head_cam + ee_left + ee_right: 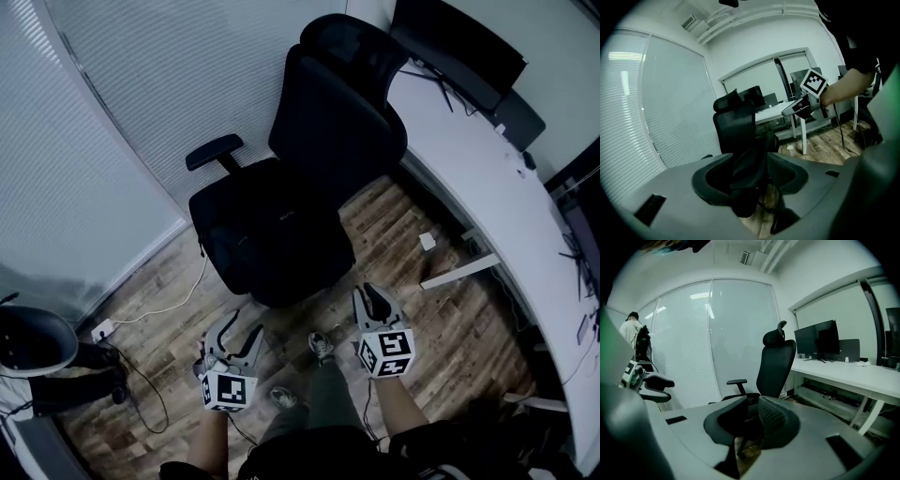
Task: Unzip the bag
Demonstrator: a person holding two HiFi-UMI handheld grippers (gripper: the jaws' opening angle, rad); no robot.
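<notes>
A black office chair [309, 159] stands on the wood floor in front of me. A dark mass lies on its seat [272, 239]; I cannot tell a bag from the black upholstery. My left gripper [236, 330] hangs low in front of the seat's near edge, clear of it, jaws open and empty. In the left gripper view the left gripper [750, 174] frames the chair [740, 136] between its spread pads. My right gripper [371, 298] is shut on nothing, right of the seat. The right gripper [752, 422] points at the chair [776, 362] from a distance.
A long white desk [487, 178] with monitors [469, 47] runs along the right. A power strip [101, 329] and cable lie on the floor at left, near a round grey bin [33, 342]. Blinds [84, 141] close off the left. A person [633, 331] stands far off.
</notes>
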